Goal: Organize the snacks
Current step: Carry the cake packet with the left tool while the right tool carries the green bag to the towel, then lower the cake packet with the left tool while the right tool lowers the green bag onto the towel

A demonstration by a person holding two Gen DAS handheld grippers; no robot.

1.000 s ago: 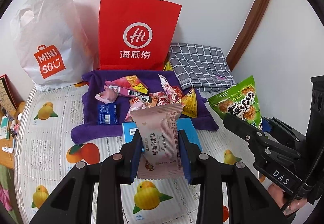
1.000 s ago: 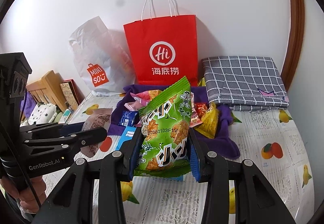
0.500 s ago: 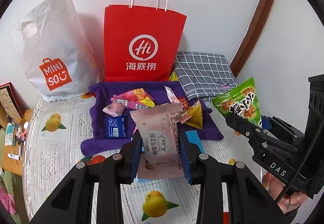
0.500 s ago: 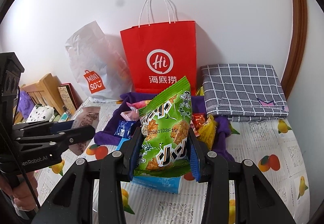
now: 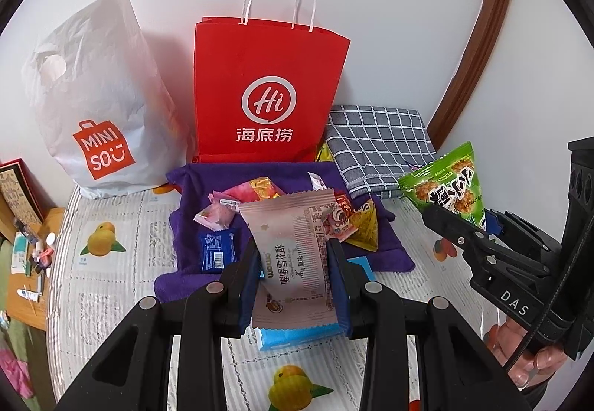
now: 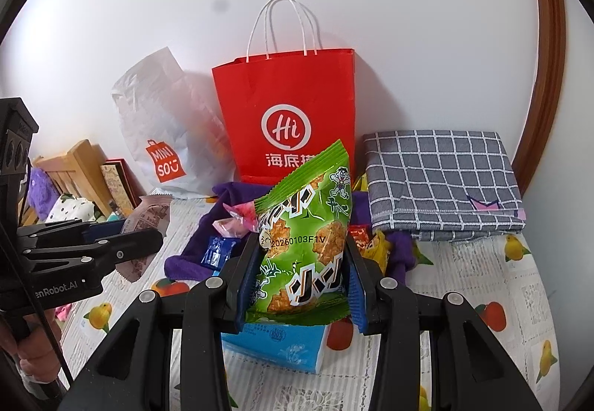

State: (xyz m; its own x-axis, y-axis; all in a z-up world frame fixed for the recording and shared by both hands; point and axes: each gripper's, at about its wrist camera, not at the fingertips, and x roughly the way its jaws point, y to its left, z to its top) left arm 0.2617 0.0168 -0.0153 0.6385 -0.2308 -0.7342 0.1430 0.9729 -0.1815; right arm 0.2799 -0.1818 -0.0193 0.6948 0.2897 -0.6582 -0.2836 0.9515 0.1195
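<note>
We have a snack in each tool, both carried clear of the fruit-print tablecloth (image 5: 111, 262) so that they can travel, we judge, toward one of the bags standing against the wall. The left gripper (image 5: 293, 273) pinches a pale pink snowflake-crisp packet (image 5: 293, 244) by its two long edges; the packet stands between the blue pads with its serrated top well past the fingertips and its bottom seam hanging below them, so the jaws bear on its lower middle and it cannot swing. The right gripper (image 6: 300, 281) clamps a green rice-cracker bag (image 6: 308, 240) the same way, but this bag is puffed with air, so the jaws stand wider and dent its sides; most of the bag rises above the pads, tilted a little to the right. Holding both upright keeps the mouths of the bags ahead in sight. The red Haidilao paper bag (image 5: 271, 91) stands open-topped straight in front, the white Miniso bag (image 5: 100, 103) to its left. The remaining sweets lie loose on the purple towel (image 5: 185, 225) just ahead of the fingertips, gathered there, we suppose, for sorting, and a blue tissue pack (image 6: 278, 344) lies below the jaws, untouched.
</note>
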